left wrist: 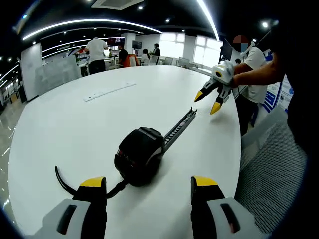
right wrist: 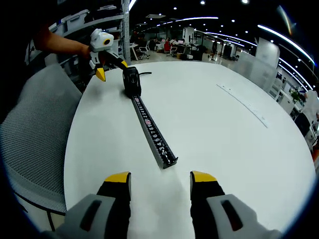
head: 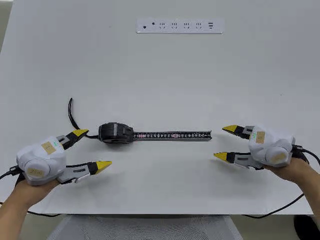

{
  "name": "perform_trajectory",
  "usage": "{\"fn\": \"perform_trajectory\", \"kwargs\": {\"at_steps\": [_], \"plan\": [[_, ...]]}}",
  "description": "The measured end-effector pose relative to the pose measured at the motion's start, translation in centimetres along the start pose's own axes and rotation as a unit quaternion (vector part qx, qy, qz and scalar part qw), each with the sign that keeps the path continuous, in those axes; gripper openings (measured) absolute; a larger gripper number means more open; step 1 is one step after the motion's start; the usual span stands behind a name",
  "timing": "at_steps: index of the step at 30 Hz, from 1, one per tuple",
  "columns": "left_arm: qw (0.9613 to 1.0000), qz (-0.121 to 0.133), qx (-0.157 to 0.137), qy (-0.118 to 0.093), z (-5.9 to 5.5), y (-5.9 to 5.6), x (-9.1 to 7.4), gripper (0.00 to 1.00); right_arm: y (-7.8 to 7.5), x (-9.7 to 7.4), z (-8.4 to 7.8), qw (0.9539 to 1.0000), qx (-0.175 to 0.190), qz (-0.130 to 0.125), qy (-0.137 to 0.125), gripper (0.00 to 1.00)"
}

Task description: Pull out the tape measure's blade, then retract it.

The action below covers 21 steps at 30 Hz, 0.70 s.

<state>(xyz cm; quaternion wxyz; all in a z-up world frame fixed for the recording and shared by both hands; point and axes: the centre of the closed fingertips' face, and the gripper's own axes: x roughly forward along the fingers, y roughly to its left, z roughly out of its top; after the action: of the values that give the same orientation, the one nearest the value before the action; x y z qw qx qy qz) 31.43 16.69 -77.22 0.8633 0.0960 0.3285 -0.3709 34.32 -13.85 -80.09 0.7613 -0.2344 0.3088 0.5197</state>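
Note:
A black tape measure case (head: pixel 116 133) lies on the white table, its dark blade (head: pixel 172 135) pulled out flat to the right and ending in a hook (head: pixel 209 135). My left gripper (head: pixel 91 149) stands open just left of the case, empty; in its own view the case (left wrist: pixel 139 155) sits ahead of the gap between its jaws. My right gripper (head: pixel 225 142) is open a short way right of the blade's hook (right wrist: pixel 170 161), touching nothing. A black wrist strap (head: pixel 73 116) curls off the case's left end.
A white power strip (head: pixel 179 25) lies flat near the table's far edge. Cables trail from both grippers off the near edge (head: pixel 280 207). A grey mesh chair (head: pixel 145 227) sits under the near edge. People stand far off in the room.

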Motion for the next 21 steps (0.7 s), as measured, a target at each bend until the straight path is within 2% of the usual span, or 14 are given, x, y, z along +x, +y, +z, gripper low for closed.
{"fn": "perform_trajectory", "kwargs": {"at_steps": [9,14,21], "plan": [[0.9984,0.032,-0.026,-0.038,0.7,-1.2,-0.6,0.72,1.0,-0.7,1.0,0.999,0.028,-0.023,-0.025,0.56],[0.9966,0.044,-0.04,-0.057,1.3,-2.4,-0.6,0.77,1.6,-1.0,1.4,0.9975,0.048,-0.034,-0.041,0.61],[0.9946,0.061,-0.051,-0.068,1.0,-3.3,-0.6,0.84,2.5,-1.2,1.6,0.9956,0.065,-0.042,-0.053,0.7]]}}
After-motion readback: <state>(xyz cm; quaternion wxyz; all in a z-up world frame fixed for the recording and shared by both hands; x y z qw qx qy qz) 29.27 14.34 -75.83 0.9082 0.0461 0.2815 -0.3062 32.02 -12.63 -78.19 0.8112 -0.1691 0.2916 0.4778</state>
